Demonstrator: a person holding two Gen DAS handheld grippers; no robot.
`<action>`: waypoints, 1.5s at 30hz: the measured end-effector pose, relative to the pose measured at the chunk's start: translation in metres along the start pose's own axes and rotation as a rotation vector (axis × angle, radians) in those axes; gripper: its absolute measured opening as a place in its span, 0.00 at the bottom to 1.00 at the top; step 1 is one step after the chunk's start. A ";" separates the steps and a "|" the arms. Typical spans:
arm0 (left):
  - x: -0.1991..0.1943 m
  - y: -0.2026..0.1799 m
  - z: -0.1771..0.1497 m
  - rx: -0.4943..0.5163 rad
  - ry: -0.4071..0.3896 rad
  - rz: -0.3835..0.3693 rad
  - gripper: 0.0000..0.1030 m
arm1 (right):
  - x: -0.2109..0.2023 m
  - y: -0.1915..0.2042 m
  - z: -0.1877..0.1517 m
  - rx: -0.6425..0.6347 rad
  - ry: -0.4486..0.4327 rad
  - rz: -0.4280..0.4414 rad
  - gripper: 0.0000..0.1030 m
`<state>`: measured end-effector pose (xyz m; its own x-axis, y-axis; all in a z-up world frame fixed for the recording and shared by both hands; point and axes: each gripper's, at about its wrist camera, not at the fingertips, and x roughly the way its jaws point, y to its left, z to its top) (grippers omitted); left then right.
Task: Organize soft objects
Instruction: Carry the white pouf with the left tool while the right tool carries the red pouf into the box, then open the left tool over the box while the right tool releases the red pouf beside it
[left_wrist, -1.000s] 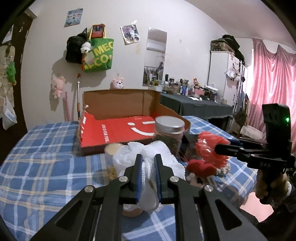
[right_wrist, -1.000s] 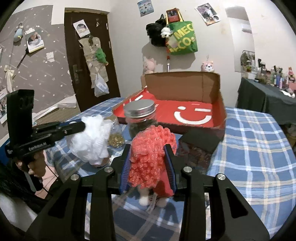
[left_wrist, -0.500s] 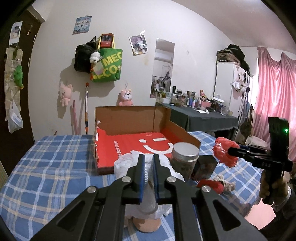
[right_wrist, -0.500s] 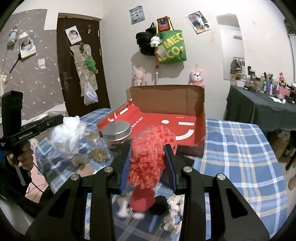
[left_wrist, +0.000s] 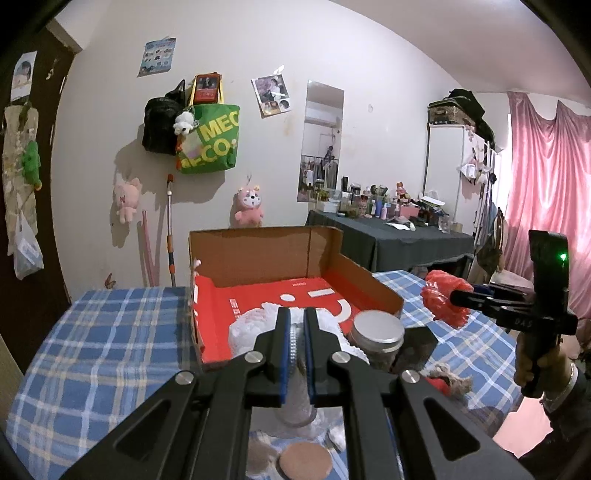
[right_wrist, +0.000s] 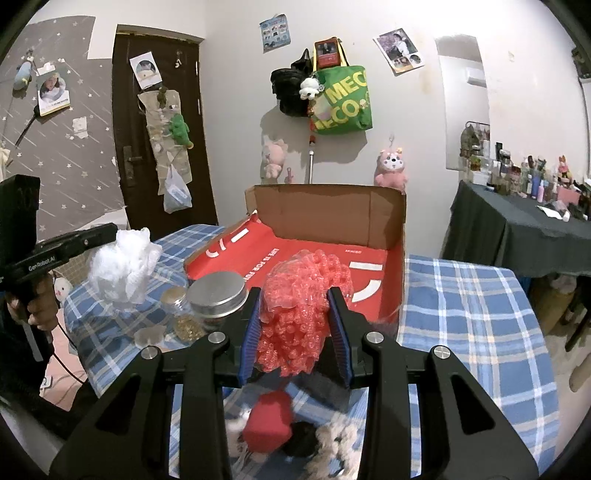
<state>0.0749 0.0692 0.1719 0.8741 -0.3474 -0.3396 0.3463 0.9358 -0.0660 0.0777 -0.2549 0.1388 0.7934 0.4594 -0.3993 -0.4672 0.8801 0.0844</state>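
Right wrist view: red bubbly mesh puff (right_wrist: 304, 314) being clamped between narrowed fingers of right gripper (right_wrist: 295, 332), hanging just short of open red-lined cardboard box (right_wrist: 328, 206), box lying straight ahead. Left wrist view: white frilly mesh puff (left_wrist: 255, 325) being pinched in left gripper (left_wrist: 297, 350), jaws nearly shut, near box's front edge. Both grippers being pointed slightly downward; each about equally near box.

A green tote bag (left_wrist: 208, 142) hangs above a pink plush (left_wrist: 249, 206).
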 end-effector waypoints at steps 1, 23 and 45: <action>0.004 0.002 0.004 0.005 0.003 -0.003 0.07 | 0.002 -0.001 0.003 -0.003 0.002 0.000 0.32; 0.138 0.023 0.075 0.041 0.148 -0.100 0.07 | 0.114 -0.040 0.081 -0.049 0.152 0.086 0.32; 0.355 0.037 0.061 0.056 0.452 -0.005 0.07 | 0.336 -0.087 0.106 0.101 0.554 -0.075 0.32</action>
<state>0.4184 -0.0233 0.1062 0.6400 -0.2792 -0.7159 0.3789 0.9252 -0.0221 0.4261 -0.1641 0.0939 0.4868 0.2874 -0.8249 -0.3561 0.9276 0.1130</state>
